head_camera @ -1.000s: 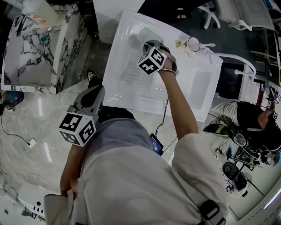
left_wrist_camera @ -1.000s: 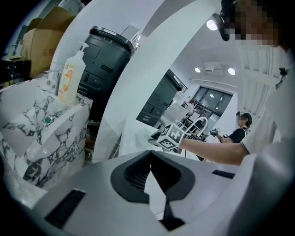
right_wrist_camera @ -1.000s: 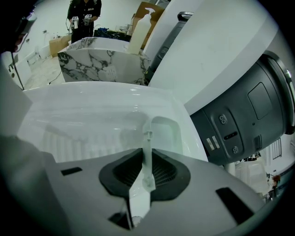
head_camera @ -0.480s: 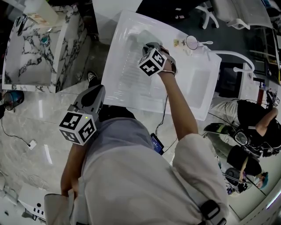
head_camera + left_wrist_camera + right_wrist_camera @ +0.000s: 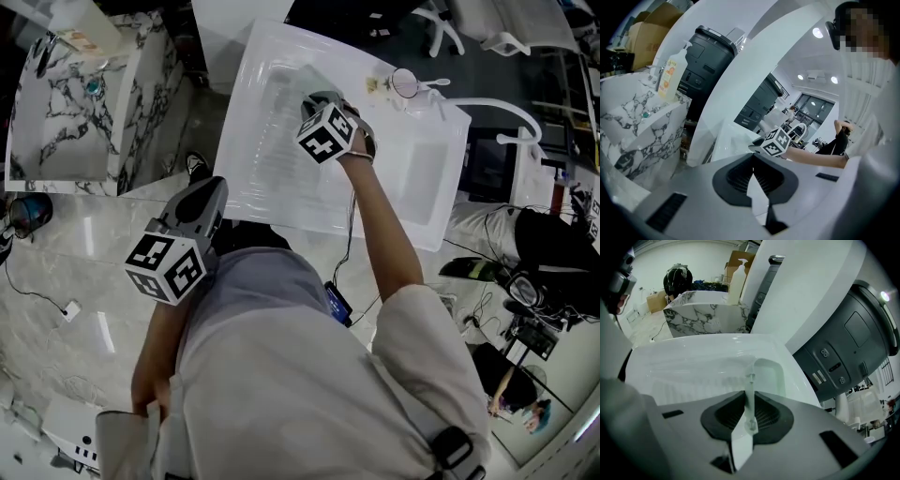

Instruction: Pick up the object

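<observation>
At the far left stands a marble-patterned counter [image 5: 66, 103] with a pump bottle [image 5: 672, 75] on top. Next to it, the left gripper [image 5: 212, 189] hangs over the glossy floor, beside the person's torso and clear of the white sink [image 5: 281, 187]. In the left gripper view its jaws meet at the tips [image 5: 752, 158] with nothing between them. Further right, the right gripper [image 5: 319, 101] reaches over the ridged left part of the sink. In the right gripper view [image 5: 749, 397] its jaws are clamped on the translucent plastic object [image 5: 749, 387], a thin pale piece seen edge-on that rises from between the pads. I cannot tell whether the object's far end touches the sink floor. Behind the sink sits a dark grey machine [image 5: 843, 348], and a white curved faucet [image 5: 506, 117] arches at the sink's right end.
</observation>
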{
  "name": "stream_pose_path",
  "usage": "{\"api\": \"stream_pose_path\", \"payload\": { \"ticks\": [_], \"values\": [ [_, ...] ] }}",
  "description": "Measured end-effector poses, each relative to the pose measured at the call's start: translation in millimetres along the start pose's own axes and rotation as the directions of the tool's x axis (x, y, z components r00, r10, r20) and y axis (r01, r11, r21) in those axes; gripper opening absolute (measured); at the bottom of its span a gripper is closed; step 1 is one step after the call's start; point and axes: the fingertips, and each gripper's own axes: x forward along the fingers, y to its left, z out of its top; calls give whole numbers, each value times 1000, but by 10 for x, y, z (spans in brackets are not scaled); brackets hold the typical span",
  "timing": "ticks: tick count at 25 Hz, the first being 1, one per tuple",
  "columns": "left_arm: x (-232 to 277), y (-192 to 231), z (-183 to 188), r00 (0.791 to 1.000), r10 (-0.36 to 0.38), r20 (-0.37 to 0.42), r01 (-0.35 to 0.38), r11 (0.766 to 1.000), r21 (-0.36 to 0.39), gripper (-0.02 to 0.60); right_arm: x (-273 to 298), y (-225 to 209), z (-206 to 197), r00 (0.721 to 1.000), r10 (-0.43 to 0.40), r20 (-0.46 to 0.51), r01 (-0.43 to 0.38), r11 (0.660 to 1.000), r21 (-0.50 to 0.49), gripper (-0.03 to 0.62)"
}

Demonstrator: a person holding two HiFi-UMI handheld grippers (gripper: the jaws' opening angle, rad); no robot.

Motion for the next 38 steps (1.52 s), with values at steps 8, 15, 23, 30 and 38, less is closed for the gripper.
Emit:
{"api": "stream_pose_path", "payload": {
  "ticks": [8,15,23,30,38],
  "values": [
    [15,-50,-45,1000,8,5,-8,1000,9,6,-130,66,-35,999,21,39,-23,997,71,60],
    [45,-124,-89,1000,7,3,-7,1000,18,6,-259,143,-98,997,37,65,-45,991,126,60],
    [48,-188,-99,1000,8,3,-8,999,43,6,-384,219,-147,995,38,89,-53,983,178,60],
    [69,-263,-105,999,33,3,-34,995,96,6,-521,300,-208,991,55,120,-82,969,234,60],
    [39,-317,-119,999,41,21,-43,995,89,6,-669,424,-292,987,64,150,-102,961,258,60]
  ]
}}
